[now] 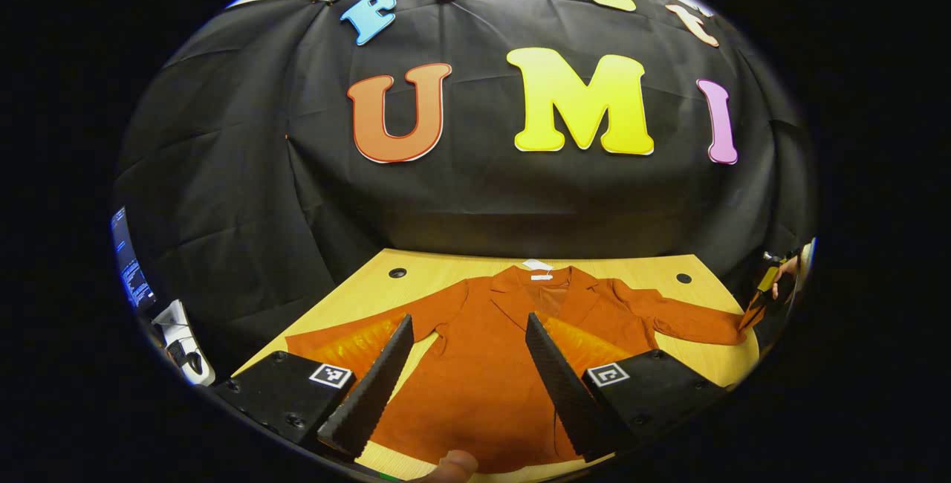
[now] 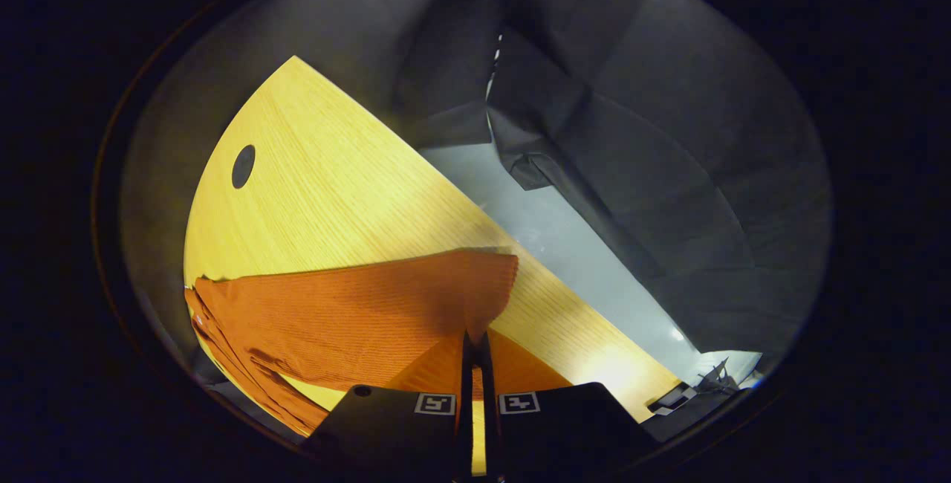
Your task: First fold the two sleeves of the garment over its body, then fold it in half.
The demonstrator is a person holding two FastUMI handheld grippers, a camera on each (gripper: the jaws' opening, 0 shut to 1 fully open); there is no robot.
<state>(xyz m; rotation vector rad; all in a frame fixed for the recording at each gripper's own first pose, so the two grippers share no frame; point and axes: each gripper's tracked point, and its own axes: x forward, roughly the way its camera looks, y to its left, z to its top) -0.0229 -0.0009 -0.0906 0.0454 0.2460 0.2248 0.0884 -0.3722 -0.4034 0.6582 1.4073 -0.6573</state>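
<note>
In the left gripper view we see our left tongs [image 1: 468, 375] released, the two fingers spread wide and hanging above the rust-orange garment [image 1: 490, 371]. The garment lies flat and open on the wooden bench [image 1: 446, 267], collar away from the tongs, with a white tag [image 1: 539, 267] at the neck. One sleeve [image 1: 349, 338] runs out to the left of the tongs; the other sleeve [image 1: 691, 319] stretches well off to the right, where its cuff is lifted at the bench edge by the far right tongs [image 1: 754, 305], with a hand [image 1: 784, 279] behind them.

In the right gripper view our right tongs [image 2: 475, 349] are clenched on the sleeve cuff [image 2: 475, 290], both fingers pressed together with the cloth pinched between them. The ribbed fabric spreads ahead and to the left of the tongs, raised off the bench [image 2: 319, 193]. A round hole [image 2: 243, 166] sits in the bench top further ahead on the left.
</note>
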